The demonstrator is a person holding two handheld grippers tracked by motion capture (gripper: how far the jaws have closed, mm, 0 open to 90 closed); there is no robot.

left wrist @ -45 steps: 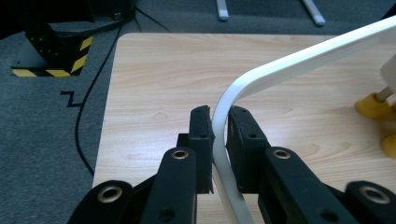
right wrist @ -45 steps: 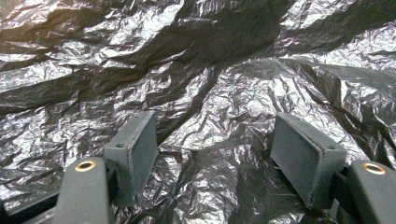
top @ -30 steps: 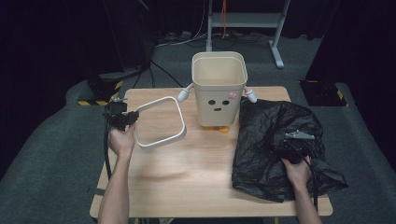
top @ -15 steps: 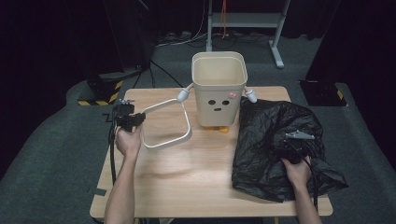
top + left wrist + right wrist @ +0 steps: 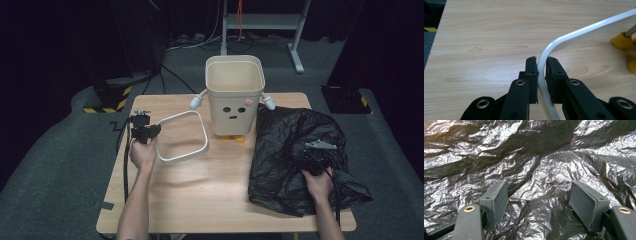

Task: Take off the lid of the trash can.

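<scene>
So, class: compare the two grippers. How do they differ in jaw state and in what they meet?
The left gripper is shut on the white ring; the right gripper stands open. The left is over bare table; the right rests over the black bag. Both have black jaws.

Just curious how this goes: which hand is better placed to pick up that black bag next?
The right. Its gripper hangs over the black bag with jaws open above the crinkled plastic. The left gripper is across the table, shut on the white ring.
</scene>
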